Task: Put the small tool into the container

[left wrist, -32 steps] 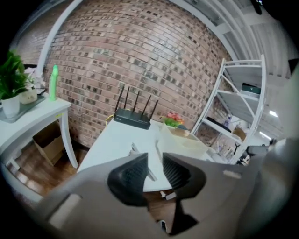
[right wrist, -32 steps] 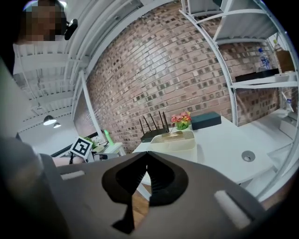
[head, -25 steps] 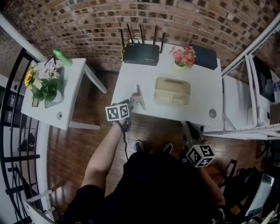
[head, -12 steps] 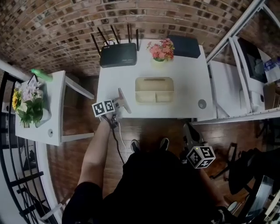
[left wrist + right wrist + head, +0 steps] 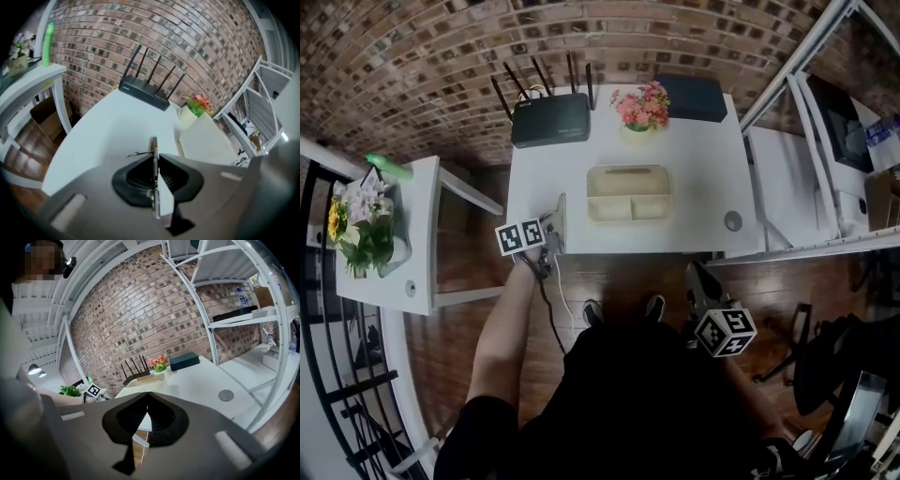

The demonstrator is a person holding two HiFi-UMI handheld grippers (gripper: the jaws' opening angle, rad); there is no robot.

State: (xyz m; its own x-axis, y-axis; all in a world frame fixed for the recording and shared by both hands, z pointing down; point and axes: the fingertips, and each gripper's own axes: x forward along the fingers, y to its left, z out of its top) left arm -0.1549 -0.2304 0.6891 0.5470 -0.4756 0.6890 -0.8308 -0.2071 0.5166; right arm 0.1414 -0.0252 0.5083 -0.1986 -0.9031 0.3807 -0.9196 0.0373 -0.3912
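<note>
On the white table stands the beige container, with open compartments. My left gripper rests over the table's near left edge, left of the container. Its jaws are closing and stand almost together in the left gripper view. A thin dark wire-like tool sticks out to the left at their tips. My right gripper hangs below the table's front edge, over the wood floor. In its own view the tips meet with nothing between them, and the container is far ahead.
A black router, a pot of pink flowers and a dark box line the table's far edge. A round grommet sits at the near right. A side table with plants stands to the left, metal shelving to the right.
The left gripper's jaws, spread in a V before, now stand together at the table's near left edge. The right gripper has barely moved.
</note>
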